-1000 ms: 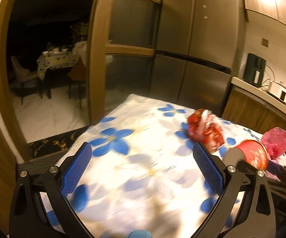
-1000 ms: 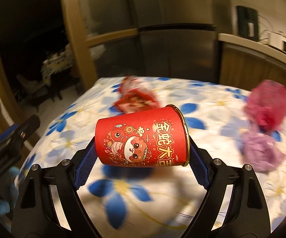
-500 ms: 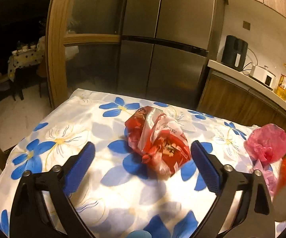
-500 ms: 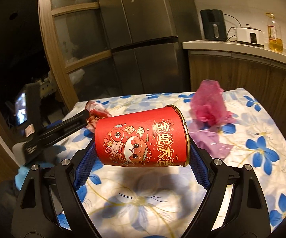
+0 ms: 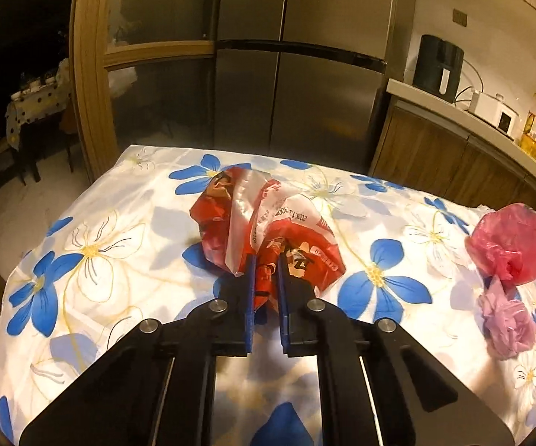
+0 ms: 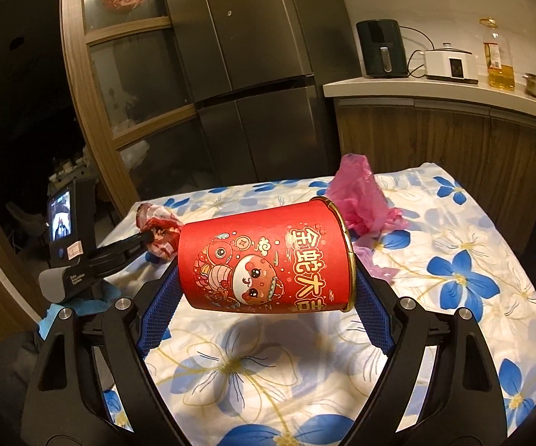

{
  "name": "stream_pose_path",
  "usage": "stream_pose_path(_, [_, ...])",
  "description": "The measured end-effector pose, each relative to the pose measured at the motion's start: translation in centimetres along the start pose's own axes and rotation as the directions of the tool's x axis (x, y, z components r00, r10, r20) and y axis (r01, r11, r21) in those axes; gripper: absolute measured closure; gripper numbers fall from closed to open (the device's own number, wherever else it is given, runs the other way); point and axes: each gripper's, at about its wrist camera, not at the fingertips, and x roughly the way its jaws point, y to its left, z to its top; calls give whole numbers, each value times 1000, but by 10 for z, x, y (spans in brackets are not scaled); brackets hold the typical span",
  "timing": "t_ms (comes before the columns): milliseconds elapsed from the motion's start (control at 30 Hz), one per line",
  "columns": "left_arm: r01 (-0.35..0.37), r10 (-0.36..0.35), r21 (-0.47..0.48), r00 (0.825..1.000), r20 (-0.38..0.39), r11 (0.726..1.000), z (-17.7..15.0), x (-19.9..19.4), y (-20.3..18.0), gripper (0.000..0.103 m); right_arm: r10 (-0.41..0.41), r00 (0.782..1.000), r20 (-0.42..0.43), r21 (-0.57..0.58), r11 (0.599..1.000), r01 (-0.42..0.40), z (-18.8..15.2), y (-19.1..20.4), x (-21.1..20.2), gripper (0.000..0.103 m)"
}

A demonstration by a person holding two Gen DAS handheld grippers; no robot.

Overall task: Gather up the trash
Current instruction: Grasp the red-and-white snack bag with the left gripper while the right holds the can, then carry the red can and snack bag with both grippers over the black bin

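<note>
Left wrist: fingers closing on crinkled red wrapper; right fingers around smooth paper cup.

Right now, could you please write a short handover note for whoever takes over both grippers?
Left gripper: jaws closing on the crumpled red wrapper, which lies on the floral tablecloth.
Right gripper: holds the red paper cup sideways, above the table.
Done: cup picked up, wrapper being gripped.
Left: lift the wrapper, then collect the pink plastic bag and the lilac bag beside it. No bin is identifiable in these views.
</note>
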Motion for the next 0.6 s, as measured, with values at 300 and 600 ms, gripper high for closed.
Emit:
stream_pose_path(300, [-15, 18, -28, 996, 92, 999, -18, -64, -6, 94, -16, 999, 29, -6, 1000, 16, 0, -8, -27, 20])
stream_pose_path(600, [5, -5, 0, 990, 142, 1000, -33, -118, -42, 94, -56, 997, 55, 3, 998, 56, -6, -34, -64, 20])
